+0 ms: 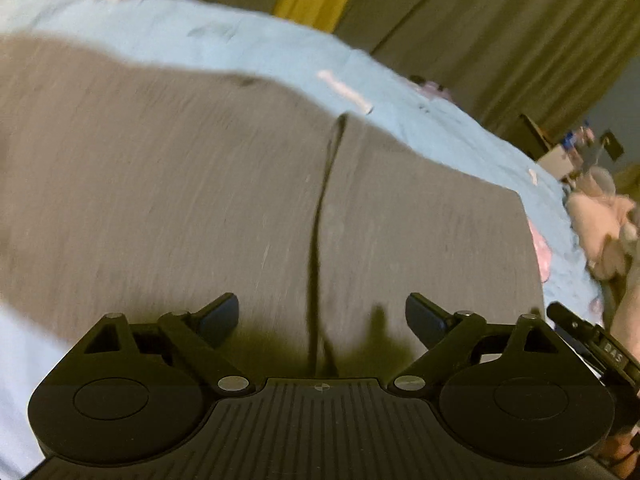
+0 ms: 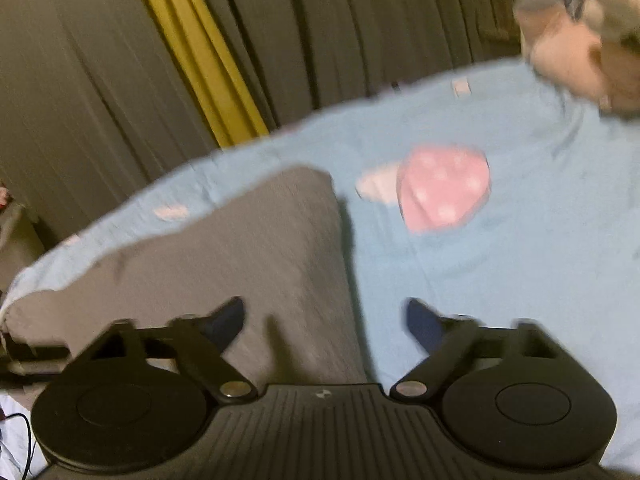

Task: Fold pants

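Grey pants lie flat on a light blue bedsheet, the two legs side by side with a dark gap between them. My left gripper is open and empty, just above the pants over that gap. In the right wrist view the pants end at a square corner to the left. My right gripper is open and empty, straddling the pants' right edge, one finger over the cloth and the other over the bedsheet. Both views are motion blurred.
A pink spotted patch is printed on the sheet right of the pants. A pale plush toy lies at the bed's right end and shows in the right wrist view. Grey curtains with a yellow strip hang behind the bed.
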Motion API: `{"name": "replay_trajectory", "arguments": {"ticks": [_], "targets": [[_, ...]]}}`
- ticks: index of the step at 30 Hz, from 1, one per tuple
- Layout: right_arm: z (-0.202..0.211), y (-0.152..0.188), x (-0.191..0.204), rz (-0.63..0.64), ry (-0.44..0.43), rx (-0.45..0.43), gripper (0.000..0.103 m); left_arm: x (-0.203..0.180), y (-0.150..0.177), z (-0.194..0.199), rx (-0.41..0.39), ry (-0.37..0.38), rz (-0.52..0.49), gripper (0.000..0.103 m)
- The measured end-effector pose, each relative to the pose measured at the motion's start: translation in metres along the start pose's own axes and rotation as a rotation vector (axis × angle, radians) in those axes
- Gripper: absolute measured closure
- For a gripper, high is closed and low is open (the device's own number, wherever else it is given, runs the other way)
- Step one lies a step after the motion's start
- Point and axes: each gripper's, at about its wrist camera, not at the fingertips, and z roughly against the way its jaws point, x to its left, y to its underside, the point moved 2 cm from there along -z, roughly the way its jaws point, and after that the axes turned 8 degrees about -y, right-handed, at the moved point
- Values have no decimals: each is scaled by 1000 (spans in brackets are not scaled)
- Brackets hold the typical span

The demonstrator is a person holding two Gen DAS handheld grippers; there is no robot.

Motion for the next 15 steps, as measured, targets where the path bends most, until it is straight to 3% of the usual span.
{"name": "replay_trajectory", "arguments": {"ticks": [1, 2, 4, 9, 11, 13, 15], "targets": [[3, 0, 4, 17, -2, -13, 63, 2, 1, 2, 2, 20, 25, 10], [3, 0, 8, 32, 1, -16, 66, 2, 3, 6, -4, 45, 39, 10], [2, 3, 16, 57, -11, 2, 71, -2, 4, 14, -36, 85, 41, 10], [6, 8, 36, 173, -14, 0, 71, -26, 14, 16, -74, 112, -90, 10], [-3, 14, 40, 207, 38, 83, 71, -35, 18, 7, -37, 83, -141, 10], [-23, 25, 37, 218, 162, 239, 71, -38, 25, -13, 51, -37, -199, 12], [-25, 23, 36, 199, 174, 248, 71, -41, 29, -22, 59, -91, -254, 12]]}}
